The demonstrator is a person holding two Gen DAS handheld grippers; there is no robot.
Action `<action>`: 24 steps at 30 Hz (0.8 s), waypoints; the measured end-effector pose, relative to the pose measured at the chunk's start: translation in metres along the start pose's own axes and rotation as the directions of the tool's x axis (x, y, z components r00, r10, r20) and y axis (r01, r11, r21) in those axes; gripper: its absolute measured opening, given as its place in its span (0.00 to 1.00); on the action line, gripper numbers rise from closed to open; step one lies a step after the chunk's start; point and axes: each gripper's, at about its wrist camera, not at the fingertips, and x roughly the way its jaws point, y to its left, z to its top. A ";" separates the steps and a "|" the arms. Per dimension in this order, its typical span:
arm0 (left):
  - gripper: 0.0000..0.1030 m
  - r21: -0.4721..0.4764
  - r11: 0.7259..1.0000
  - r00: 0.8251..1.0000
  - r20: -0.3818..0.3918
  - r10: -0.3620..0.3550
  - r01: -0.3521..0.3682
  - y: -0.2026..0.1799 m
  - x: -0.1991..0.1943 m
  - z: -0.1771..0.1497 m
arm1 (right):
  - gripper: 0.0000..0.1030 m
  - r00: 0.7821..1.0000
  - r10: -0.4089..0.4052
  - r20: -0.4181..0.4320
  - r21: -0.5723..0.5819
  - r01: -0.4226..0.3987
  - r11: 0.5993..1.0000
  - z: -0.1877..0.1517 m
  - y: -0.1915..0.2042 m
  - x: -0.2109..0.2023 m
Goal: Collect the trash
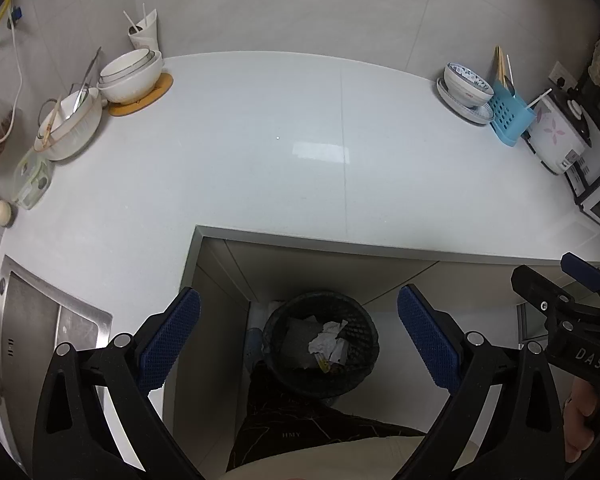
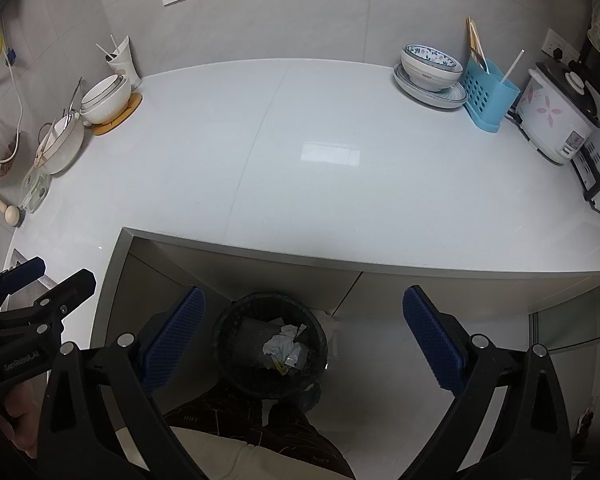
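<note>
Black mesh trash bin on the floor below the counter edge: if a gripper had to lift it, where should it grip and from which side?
Probably the rim of the black mesh bin, coming from above with one finger inside and one outside. The bin stands upright and open-topped, the crumpled paper lies low, and the body looks wider than the open left gripper.

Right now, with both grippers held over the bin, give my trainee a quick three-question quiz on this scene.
1. True or false: the left gripper holds a piece of trash.
2. Where does the black mesh bin stand? A) on the counter B) on the floor below the counter edge C) in the sink
3. What sits in the blue utensil holder beside the rice cooker?

Key:
1. False; both it and the right gripper are open and empty.
2. B
3. Chopsticks and a white straw.
</note>
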 end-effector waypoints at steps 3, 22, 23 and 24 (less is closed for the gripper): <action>0.94 0.003 1.000 1.000 -0.001 -0.001 0.001 -0.001 0.001 0.000 | 0.92 1.000 0.001 0.000 0.001 -0.001 1.000 0.000 0.001 0.000; 0.94 0.011 1.000 1.000 0.005 0.025 -0.025 -0.001 0.003 0.002 | 0.92 1.000 0.007 -0.007 -0.005 -0.007 1.000 -0.001 0.002 0.003; 0.94 0.012 1.000 1.000 0.004 0.026 -0.026 0.000 0.003 0.002 | 0.92 1.000 0.008 -0.007 -0.004 -0.008 1.000 -0.001 0.001 0.004; 0.94 0.011 1.000 1.000 0.001 0.027 -0.027 0.000 0.004 0.002 | 0.92 1.000 0.008 -0.007 -0.005 -0.008 1.000 -0.001 0.001 0.004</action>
